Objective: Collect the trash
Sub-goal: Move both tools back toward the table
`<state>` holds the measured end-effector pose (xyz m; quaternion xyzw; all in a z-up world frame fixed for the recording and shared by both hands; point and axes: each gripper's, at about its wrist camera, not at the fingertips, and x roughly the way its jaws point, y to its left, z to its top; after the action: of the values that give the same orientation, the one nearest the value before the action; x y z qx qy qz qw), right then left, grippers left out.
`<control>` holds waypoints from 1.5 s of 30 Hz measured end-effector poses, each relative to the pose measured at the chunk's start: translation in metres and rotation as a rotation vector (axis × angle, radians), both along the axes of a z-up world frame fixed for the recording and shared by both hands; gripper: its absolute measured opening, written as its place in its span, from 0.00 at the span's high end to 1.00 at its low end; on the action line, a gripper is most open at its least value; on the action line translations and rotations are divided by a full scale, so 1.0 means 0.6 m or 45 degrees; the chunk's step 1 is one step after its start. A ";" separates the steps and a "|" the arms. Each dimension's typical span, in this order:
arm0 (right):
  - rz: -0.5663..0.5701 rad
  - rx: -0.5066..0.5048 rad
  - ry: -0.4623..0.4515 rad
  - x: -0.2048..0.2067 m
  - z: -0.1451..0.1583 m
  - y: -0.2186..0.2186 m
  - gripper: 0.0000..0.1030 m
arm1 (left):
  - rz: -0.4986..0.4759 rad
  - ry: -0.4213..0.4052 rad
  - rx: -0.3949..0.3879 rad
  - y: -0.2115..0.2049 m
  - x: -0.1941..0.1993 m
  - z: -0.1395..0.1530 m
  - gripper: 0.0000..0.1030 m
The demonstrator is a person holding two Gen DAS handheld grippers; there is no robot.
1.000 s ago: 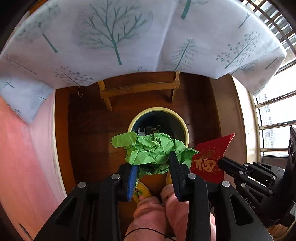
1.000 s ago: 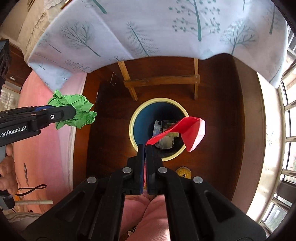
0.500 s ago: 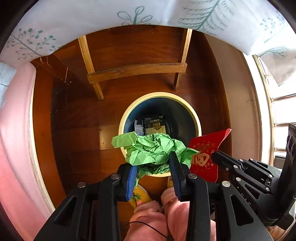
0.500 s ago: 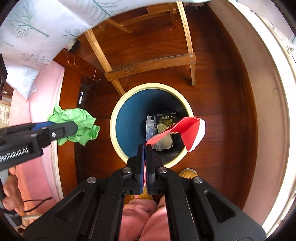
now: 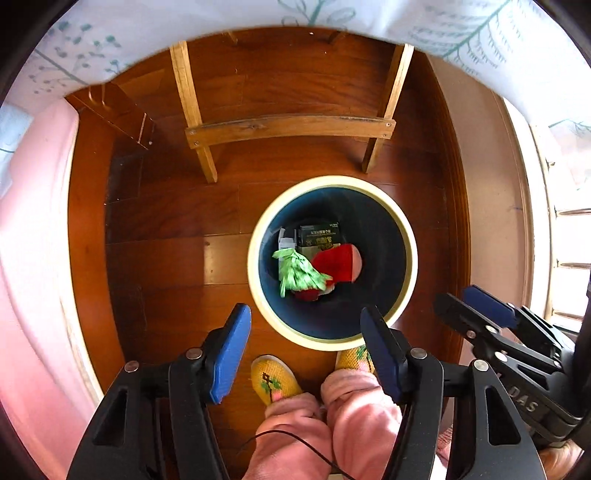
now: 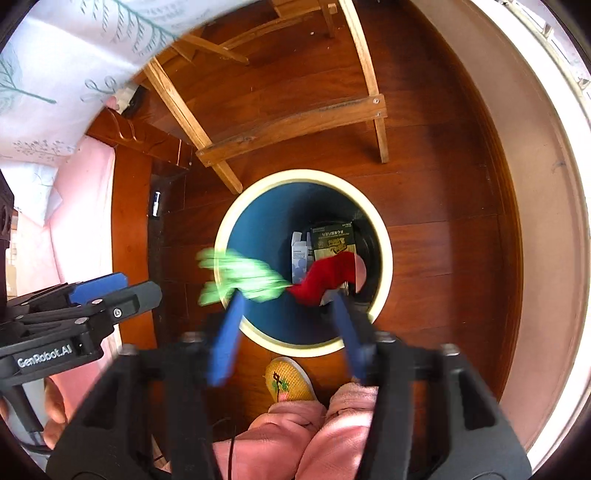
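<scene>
A round bin with a cream rim [image 5: 255, 266] [image 6: 386, 254] and dark blue inside stands on the wooden floor below both grippers. The crumpled green paper [image 5: 297, 273] [image 6: 243, 275] and the red paper [image 5: 338, 264] [image 6: 327, 275] are loose and blurred, falling into the bin above a dark carton [image 5: 319, 234] [image 6: 332, 236]. My left gripper [image 5: 306, 349] is open and empty over the bin's near rim. My right gripper [image 6: 288, 332] is open and empty, blurred, also over the near rim. Each gripper shows in the other's view: the right one [image 5: 476, 306] and the left one [image 6: 114, 291].
A wooden chair frame [image 5: 291, 127] [image 6: 291, 125] stands just beyond the bin under a tree-patterned tablecloth [image 5: 480, 33] [image 6: 74, 40]. The person's yellow slippers [image 5: 275, 376] [image 6: 290, 380] and pink trousers are at the bin's near side. A pink cloth [image 5: 33, 240] lies at left, a window at right.
Both grippers opened and let go. The green paper and the red paper dropped from the jaws and are falling into the bin. Both views moved lower toward the bin.
</scene>
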<state>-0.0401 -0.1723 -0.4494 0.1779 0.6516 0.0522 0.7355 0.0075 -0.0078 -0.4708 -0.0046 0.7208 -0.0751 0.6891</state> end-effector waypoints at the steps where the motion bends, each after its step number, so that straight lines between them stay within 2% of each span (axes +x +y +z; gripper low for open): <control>1: -0.005 0.003 -0.004 -0.001 0.009 -0.001 0.52 | 0.005 -0.011 0.007 0.002 0.001 0.009 0.39; 7: -0.022 -0.017 -0.015 -0.015 0.082 -0.006 0.53 | 0.026 -0.065 0.048 0.017 -0.001 0.116 0.39; 11: -0.005 -0.043 -0.041 -0.026 0.159 0.007 0.52 | 0.020 -0.141 0.061 0.028 -0.009 0.222 0.39; 22: 0.006 -0.102 -0.214 -0.050 0.457 0.049 0.53 | 0.042 -0.334 -0.002 0.078 -0.032 0.548 0.39; 30: -0.088 -0.169 -0.380 -0.065 0.654 0.059 0.53 | 0.078 -0.520 -0.084 0.121 -0.022 0.751 0.39; 37: -0.155 -0.176 -0.539 -0.072 0.792 0.065 0.53 | 0.083 -0.628 -0.153 0.135 -0.003 0.868 0.39; 40: -0.146 -0.195 -0.562 -0.071 0.827 0.070 0.53 | 0.085 -0.669 -0.156 0.130 0.004 0.906 0.39; 45: -0.116 -0.205 -0.601 -0.072 0.857 0.080 0.53 | 0.079 -0.693 -0.160 0.124 0.012 0.933 0.39</control>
<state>-0.0833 -0.1245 0.0650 0.1311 0.4553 0.0069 0.8806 0.0148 0.0666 0.0891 -0.0491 0.5026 -0.0970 0.8577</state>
